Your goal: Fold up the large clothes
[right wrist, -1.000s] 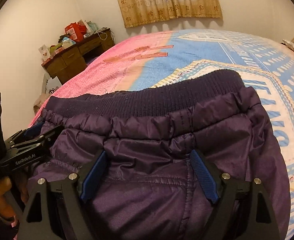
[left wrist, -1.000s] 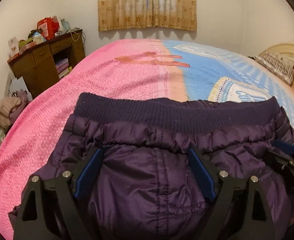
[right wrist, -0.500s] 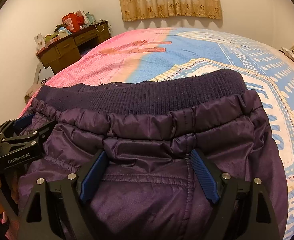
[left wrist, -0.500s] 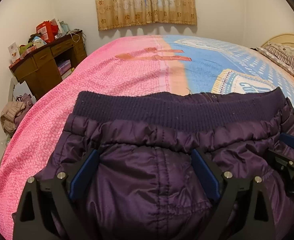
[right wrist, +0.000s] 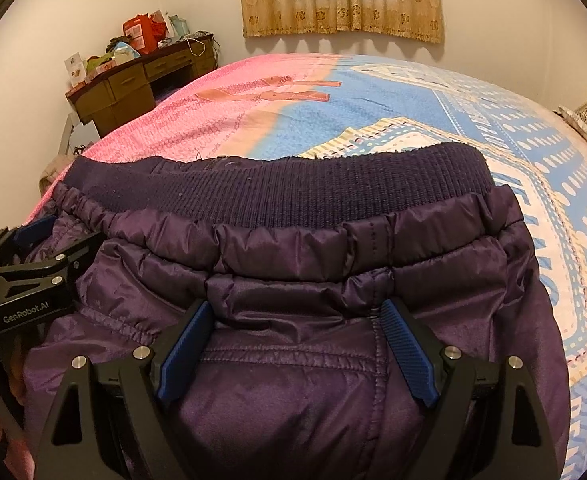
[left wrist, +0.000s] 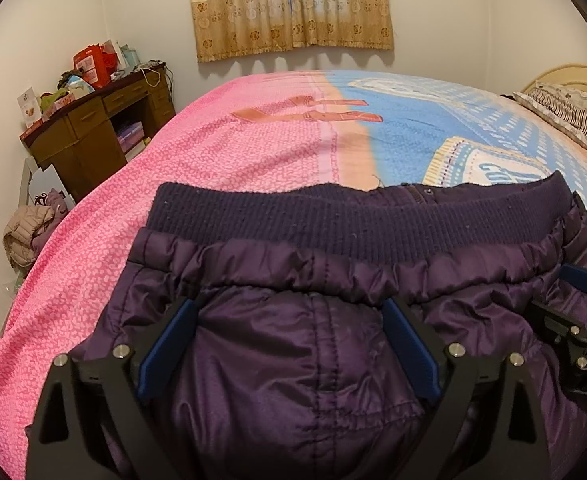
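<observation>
I find the purple padded garment point(left wrist: 293, 360) lying on the bed point(left wrist: 221, 168), on the near part of the bedspread, straddling the line where the pink half meets the blue patterned half. Its dark ribbed knit band point(left wrist: 353, 220) forms the far edge and runs crosswise, left to right across both views, so the garment's visible long axis lies across the bed in front of me, with the band pointing away toward the curtain point(left wrist: 293, 4) on the far wall. Just behind the band the quilted fabric is gathered into puffy ridges that run parallel to it. A stitched seam runs from the gathers straight back toward me, at right angles to the band. My left hand-held gripper point(left wrist: 289, 344) stands wide, its blue pads point(left wrist: 165, 344) spread to either side of that seam with fabric bulging between them; its jaws have just been opening further, and I cannot tell whether the pads press the cloth. My right hand-held gripper point(right wrist: 297, 348) also stands wide over the garment's right portion, pads apart, fabric lying between them. Each gripper shows at the edge of the other's view, so the two sit side by side on the same garment. A brown desk point(left wrist: 93, 128) cluttered with boxes stands against the left wall beyond the bed, and a pillow point(left wrist: 561, 108) lies at the far right.
</observation>
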